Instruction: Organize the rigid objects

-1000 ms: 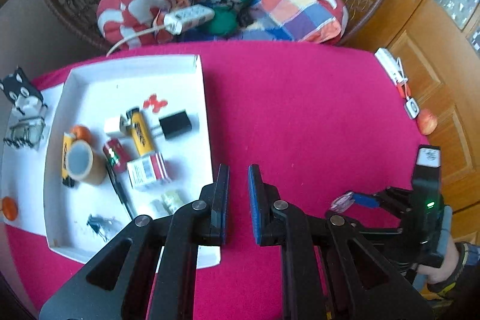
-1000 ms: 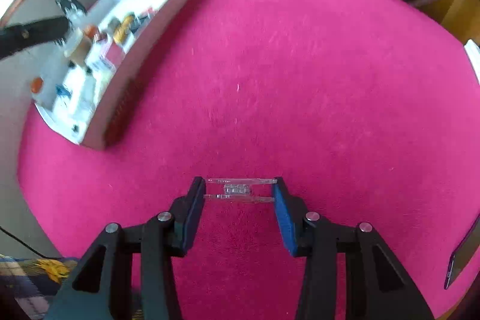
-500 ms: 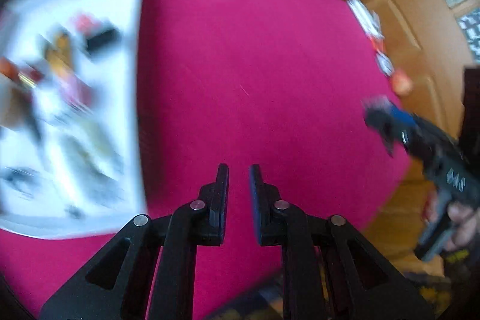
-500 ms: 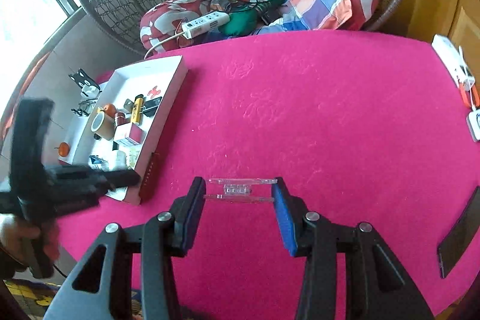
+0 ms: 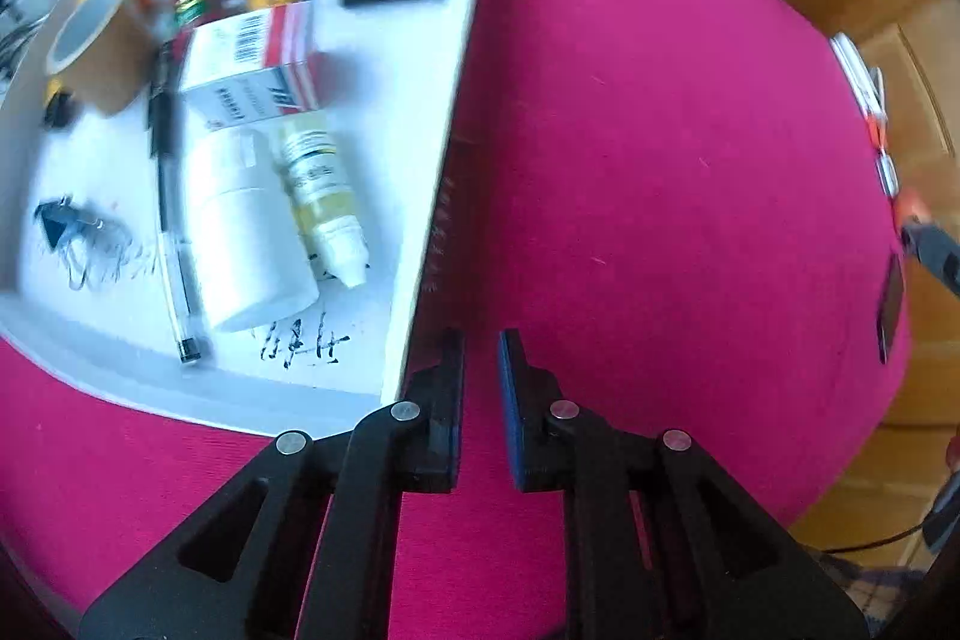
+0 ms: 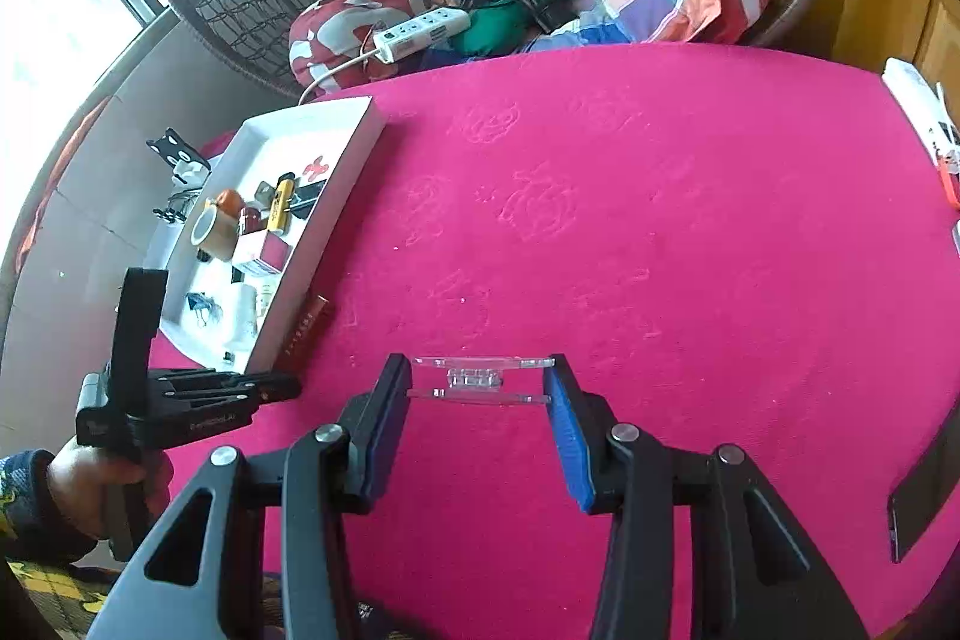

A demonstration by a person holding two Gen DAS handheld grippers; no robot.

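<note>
The right hand-held gripper [image 6: 480,379] clamps a small clear plastic clip-like piece [image 6: 477,379] of two thin plates above the magenta cloth surface [image 6: 660,232]; the left hand-held gripper [image 5: 480,358] is closed and empty, beside the white cardboard tray [image 5: 456,58]. A brown stick [image 6: 306,322] lies against the tray's outer wall; inside lie a white jar [image 5: 240,232], a pen [image 5: 168,196] and tape roll [image 5: 96,40].

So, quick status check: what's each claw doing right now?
Left gripper shut, empty, beside white tray. Right gripper clamped on clear plastic clip above pink tablecloth. Brown stick lies against the tray's outer wall.
</note>
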